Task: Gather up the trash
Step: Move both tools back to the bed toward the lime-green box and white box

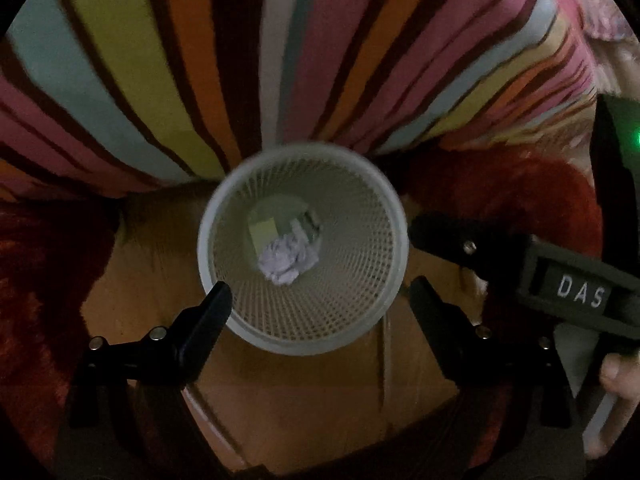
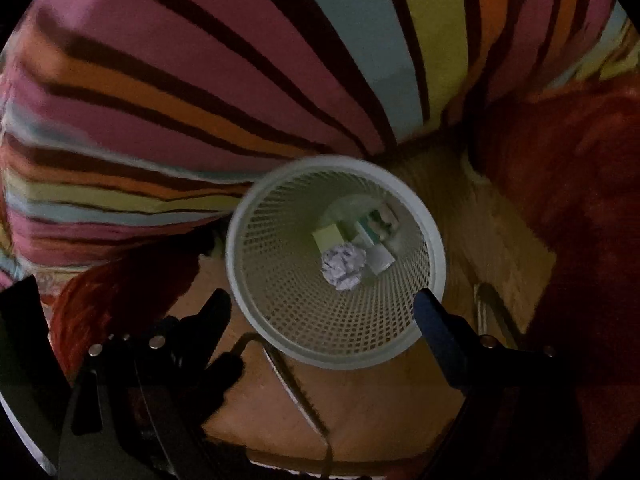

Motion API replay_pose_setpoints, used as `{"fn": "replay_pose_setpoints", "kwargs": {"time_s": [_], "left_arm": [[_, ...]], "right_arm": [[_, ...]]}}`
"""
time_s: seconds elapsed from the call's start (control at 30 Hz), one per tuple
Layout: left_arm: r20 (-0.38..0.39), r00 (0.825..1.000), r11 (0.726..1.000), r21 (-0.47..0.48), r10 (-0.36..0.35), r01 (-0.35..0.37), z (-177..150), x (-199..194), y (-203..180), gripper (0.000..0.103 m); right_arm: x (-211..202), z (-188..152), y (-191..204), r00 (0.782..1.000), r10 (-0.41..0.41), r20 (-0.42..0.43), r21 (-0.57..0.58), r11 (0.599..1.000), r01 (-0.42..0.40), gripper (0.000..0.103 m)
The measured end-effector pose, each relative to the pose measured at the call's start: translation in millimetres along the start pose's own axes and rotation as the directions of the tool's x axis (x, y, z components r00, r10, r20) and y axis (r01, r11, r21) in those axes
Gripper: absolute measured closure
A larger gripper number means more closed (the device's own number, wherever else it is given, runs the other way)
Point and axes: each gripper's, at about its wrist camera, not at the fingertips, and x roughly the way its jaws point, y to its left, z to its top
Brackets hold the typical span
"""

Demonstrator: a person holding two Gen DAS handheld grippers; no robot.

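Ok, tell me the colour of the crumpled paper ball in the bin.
Pale lilac-white paper ball, clearest in the right wrist view.

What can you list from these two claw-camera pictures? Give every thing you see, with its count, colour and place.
Mesh bin: one, white, on the wooden floor beside the bed.
Crumpled paper ball: one, pale lilac-white, at the bin's bottom.
Small boxes or cards: several, yellow-green, teal and white, beside the ball; exact count unclear.
Striped bedcover: one, pink, orange, yellow, blue with dark lines, behind the bin.
Shaggy rug: red, on both sides of the bin.
Wooden floor: brown, below.
Left claw: black, open, empty, above the bin.
Right claw: black, open, empty, above the bin.
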Motion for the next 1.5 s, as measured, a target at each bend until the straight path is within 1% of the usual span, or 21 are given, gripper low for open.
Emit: {"fn": "replay_pose_setpoints", "kwargs": {"time_s": [0.1,0.17,0.2,0.27,0.3,0.33,0.4,0.43,0.5,0.57,0.67,0.8,0.83,0.93,1.0,1.07,1.13,1.2,1.27,1.37,1.5], "left_arm": [[0.137,0.991,1.000,-0.020,-0.005,0.008,1.2,-34.7,5.4,0.015],[0.211,0.978,1.000,-0.030,0.005,0.001,5.9,-53.2,8.1,0.015],[0.246,0.969,0.999,-0.034,0.013,-0.005,8.2,-61.9,10.3,0.015],[0.328,0.944,0.999,-0.040,0.044,-0.033,15.4,-82.7,14.2,0.015],[0.362,0.930,0.998,-0.041,0.062,-0.050,19.8,-92.0,16.2,0.015],[0.385,0.920,0.997,-0.045,0.076,-0.064,23.9,-98.9,16.7,0.015],[0.441,0.892,0.995,-0.052,0.101,-0.087,36.4,-114.6,19.3,0.015],[0.470,0.876,0.994,-0.054,0.110,-0.096,49.1,-124.1,20.8,0.015],[0.492,0.862,0.992,-0.052,0.122,-0.111,68.4,-135.9,21.8,0.015],[0.517,0.843,0.988,-0.045,0.148,-0.146,94.9,-148.3,20.4,0.015],[0.552,0.819,0.983,-0.008,0.157,-0.182,134.5,-162.9,11.9,0.015],[0.598,0.785,0.969,0.052,0.163,-0.241,184.8,-177.6,0.0,0.015],[0.612,0.773,0.960,0.073,0.170,-0.269,201.4,-180.3,-4.4,0.015],[0.631,0.755,0.944,0.106,0.180,-0.313,233.2,-182.3,-11.7,0.015],[0.634,0.755,0.940,0.130,0.166,-0.316,249.6,-181.0,-13.7,0.015],[0.619,0.773,0.937,0.168,0.141,-0.305,272.4,-177.5,-14.4,0.015],[0.611,0.781,0.932,0.197,0.125,-0.304,288.9,-173.4,-16.5,0.015],[0.612,0.784,0.926,0.231,0.101,-0.299,300.3,-170.8,-19.9,0.015],[0.610,0.787,0.908,0.277,0.087,-0.315,318.0,-167.6,-23.4,0.015],[0.609,0.787,0.883,0.312,0.097,-0.350,336.6,-163.2,-23.4,0.015],[0.589,0.805,0.880,0.344,0.070,-0.328,357.0,-159.4,-22.6,0.015]], "right_arm": [[-26.7,-4.2,5.7,0.996,0.010,0.091,-0.053,0.999,-0.005,0.015],[-49.4,-6.0,8.7,0.983,0.029,0.180,-0.079,0.997,-0.015,0.015],[-61.5,-5.6,9.8,0.970,0.046,0.237,-0.087,0.996,-0.026,0.015],[-88.0,-2.7,11.9,0.930,0.083,0.357,-0.104,0.993,-0.049,0.015],[-108.8,1.2,14.4,0.887,0.100,0.451,-0.123,0.991,-0.050,0.015],[-115.5,3.1,15.2,0.869,0.101,0.484,-0.130,0.991,-0.043,0.015],[-136.6,11.7,20.5,0.805,0.102,0.584,-0.153,0.988,-0.015,0.015],[-140.6,15.2,22.4,0.790,0.102,0.604,-0.157,0.988,-0.007,0.015],[-150.7,27.2,28.0,0.756,0.113,0.645,-0.183,0.983,0.009,0.015],[-152.0,36.7,31.1,0.749,0.112,0.653,-0.198,0.980,0.026,0.015],[-157.9,58.6,38.3,0.744,0.102,0.661,-0.214,0.975,0.056,0.015],[-160.1,86.0,44.5,0.756,0.094,0.648,-0.210,0.976,0.059,0.015],[-161.5,96.6,46.5,0.760,0.091,0.644,-0.213,0.975,0.063,0.015],[-168.4,112.5,46.1,0.767,0.076,0.637,-0.225,0.970,0.090,0.015],[-166.8,121.2,46.2,0.769,0.073,0.635,-0.237,0.966,0.104,0.015],[-164.2,135.6,44.9,0.774,0.069,0.630,-0.249,0.961,0.117,0.015],[-162.8,145.0,45.6,0.777,0.061,0.627,-0.256,0.958,0.132,0.015],[-161.1,155.0,47.5,0.776,0.057,0.629,-0.267,0.952,0.147,0.015],[-159.1,167.1,50.8,0.778,0.056,0.626,-0.285,0.945,0.161,0.015],[-159.1,182.8,53.4,0.781,0.052,0.622,-0.300,0.938,0.176,0.015],[-159.6,200.5,55.1,0.778,0.064,0.624,-0.296,0.942,0.160,0.015]]}}
